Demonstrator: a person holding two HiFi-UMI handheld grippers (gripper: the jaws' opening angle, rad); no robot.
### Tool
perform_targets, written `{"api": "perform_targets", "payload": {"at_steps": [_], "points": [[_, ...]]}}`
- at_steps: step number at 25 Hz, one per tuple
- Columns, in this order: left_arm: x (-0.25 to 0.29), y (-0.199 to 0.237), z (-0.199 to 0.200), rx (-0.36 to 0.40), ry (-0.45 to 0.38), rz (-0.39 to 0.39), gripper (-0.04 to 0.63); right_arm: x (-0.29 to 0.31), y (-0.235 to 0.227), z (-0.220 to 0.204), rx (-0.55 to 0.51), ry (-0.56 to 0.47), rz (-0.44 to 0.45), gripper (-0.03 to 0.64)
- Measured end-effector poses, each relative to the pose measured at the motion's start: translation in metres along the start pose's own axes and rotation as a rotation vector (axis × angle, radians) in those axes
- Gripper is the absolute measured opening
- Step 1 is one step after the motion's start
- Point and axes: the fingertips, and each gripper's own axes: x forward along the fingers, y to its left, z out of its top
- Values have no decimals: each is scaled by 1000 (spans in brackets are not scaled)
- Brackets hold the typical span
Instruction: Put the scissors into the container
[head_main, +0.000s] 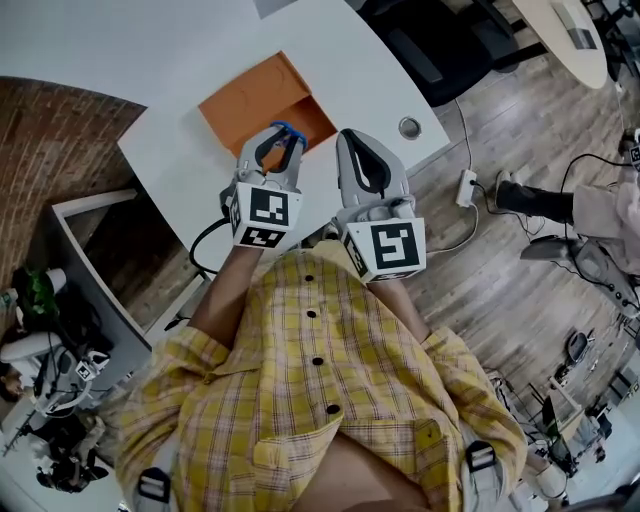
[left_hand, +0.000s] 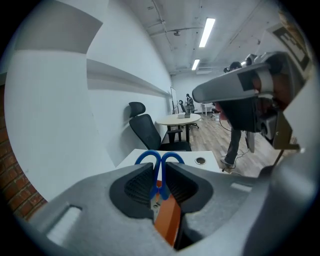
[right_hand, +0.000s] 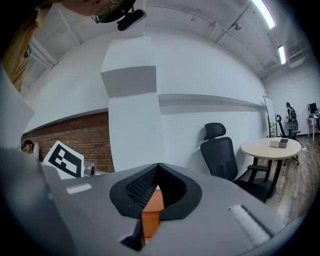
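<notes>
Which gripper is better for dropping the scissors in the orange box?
Left. The left gripper is shut on the scissors, and the box shows right under its jaws. The right gripper is shut on nothing, so it would probably need a handover first.

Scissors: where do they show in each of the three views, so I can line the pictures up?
Head view: scissors, blue handles clamped in the left gripper, at the orange container's near edge.
Left gripper view: centre, blue handles sticking up between the jaws.
Right gripper view: not in it.
Shared landmark: the orange container, seen below the jaws in both gripper views.
</notes>
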Motion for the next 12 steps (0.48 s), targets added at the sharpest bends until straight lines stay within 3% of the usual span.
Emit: {"api": "perform_targets", "payload": {"at_steps": [12], "points": [[39,-5,-41,93,138,-35,83,9,0,-6,-10,28,8,6]]}}
